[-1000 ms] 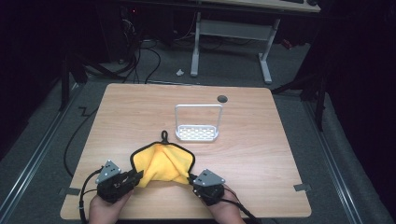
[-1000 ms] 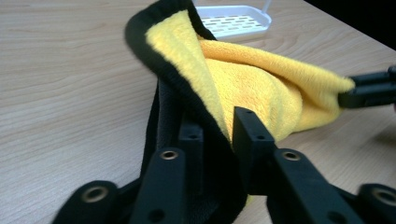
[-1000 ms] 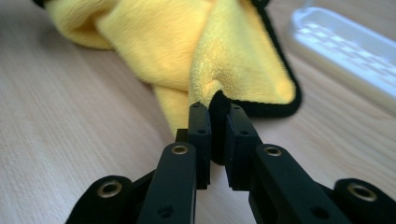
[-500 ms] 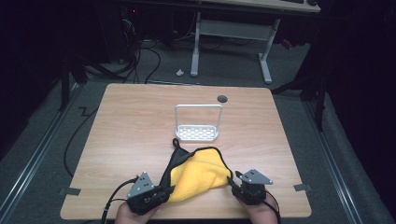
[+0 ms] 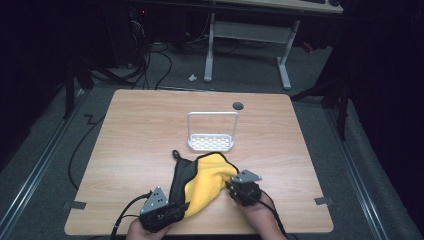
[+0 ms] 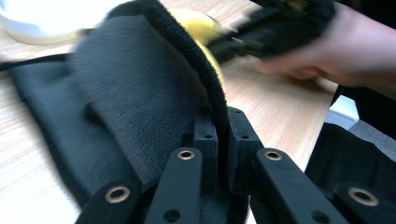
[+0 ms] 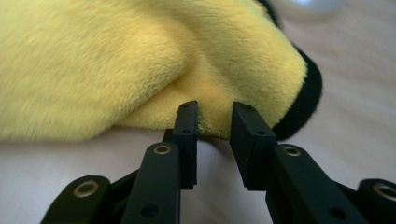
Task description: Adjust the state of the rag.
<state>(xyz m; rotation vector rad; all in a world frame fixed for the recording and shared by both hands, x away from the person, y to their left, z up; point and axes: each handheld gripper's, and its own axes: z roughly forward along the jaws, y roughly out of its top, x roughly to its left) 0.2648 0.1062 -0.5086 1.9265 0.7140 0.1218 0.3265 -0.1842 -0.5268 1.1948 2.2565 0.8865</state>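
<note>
At seven o'clock on the table (image 5: 125,150), the left gripper (image 6: 223,140) is clamped on the dark hem of the cloth (image 5: 202,180), its fingers (image 6: 205,140) pinched tight on the edge. The cloth is seen lying at six o'clock near the front edge, half folded, yellow face up at the right and dark backing at the left, just below the white rack (image 5: 212,132). At five o'clock the right gripper (image 7: 215,135) is set against the yellow fold; its fingers have just been closing, yet a narrow gap is left and nothing is gripped. The fold could be missed there, and the cloth could be dragged off the front edge.
</note>
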